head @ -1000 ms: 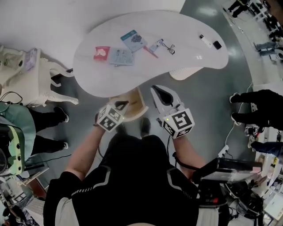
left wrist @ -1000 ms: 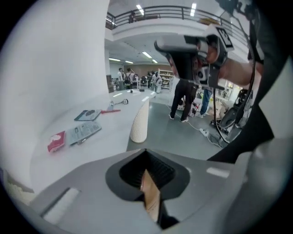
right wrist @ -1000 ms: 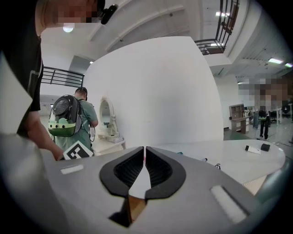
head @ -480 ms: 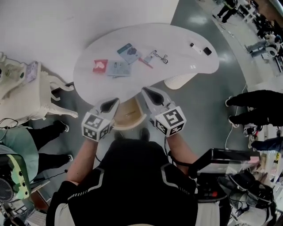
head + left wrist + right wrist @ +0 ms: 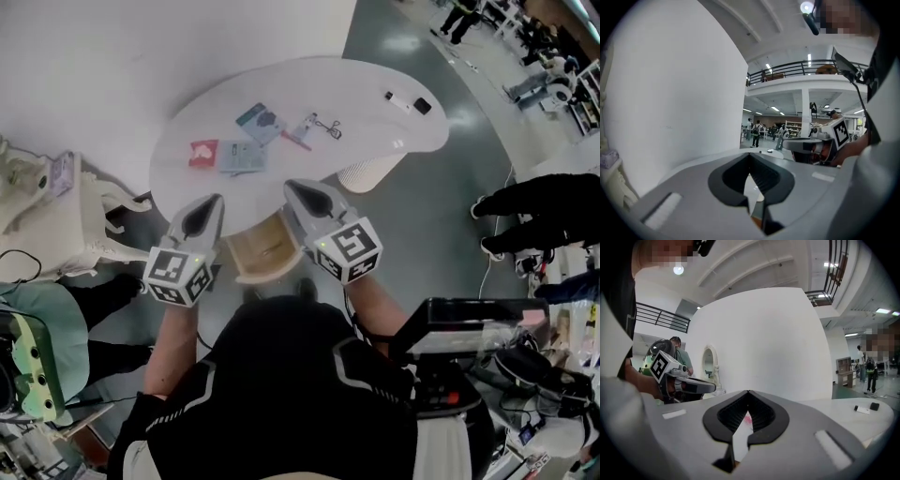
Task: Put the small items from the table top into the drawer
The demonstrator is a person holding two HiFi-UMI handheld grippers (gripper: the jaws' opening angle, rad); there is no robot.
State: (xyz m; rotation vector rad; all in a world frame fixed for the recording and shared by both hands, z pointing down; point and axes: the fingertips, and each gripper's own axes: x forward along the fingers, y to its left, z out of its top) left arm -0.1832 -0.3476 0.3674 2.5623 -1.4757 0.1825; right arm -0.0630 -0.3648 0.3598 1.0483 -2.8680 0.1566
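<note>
Small items: all lie on the white kidney-shaped counter (image 5: 375, 141), upper centre of the head view. None is in the drawer yet.
- red square packet (image 5: 202, 152) and pale blue flat packet (image 5: 242, 156), side by side at the left of the group
- teal-and-white card (image 5: 261, 120) just above them
- small white-and-pink strip (image 5: 302, 127) and thin black wire-like piece (image 5: 329, 127) to the right
- white stick (image 5: 397, 98) and small black block (image 5: 422, 106), well apart from the rest, toward the counter's upper right end

Light wooden drawer (image 5: 262, 248): pulled open under the counter's lower edge, mid-frame, between the two grippers. I make out nothing inside it.

Left gripper (image 5: 208, 206): clenched and empty, held level beside the drawer's left side.
Right gripper (image 5: 298, 192): likewise clenched and empty, at the drawer's upper right, pointing toward the items.

Step, as judged: drawer open, first pick not begun.

Next move calls for: parting one gripper's jaws, reaching over the counter edge to the nearest flat packet, and catching a thin edge. The packets lie flat, so the grasp may slip.
</note>
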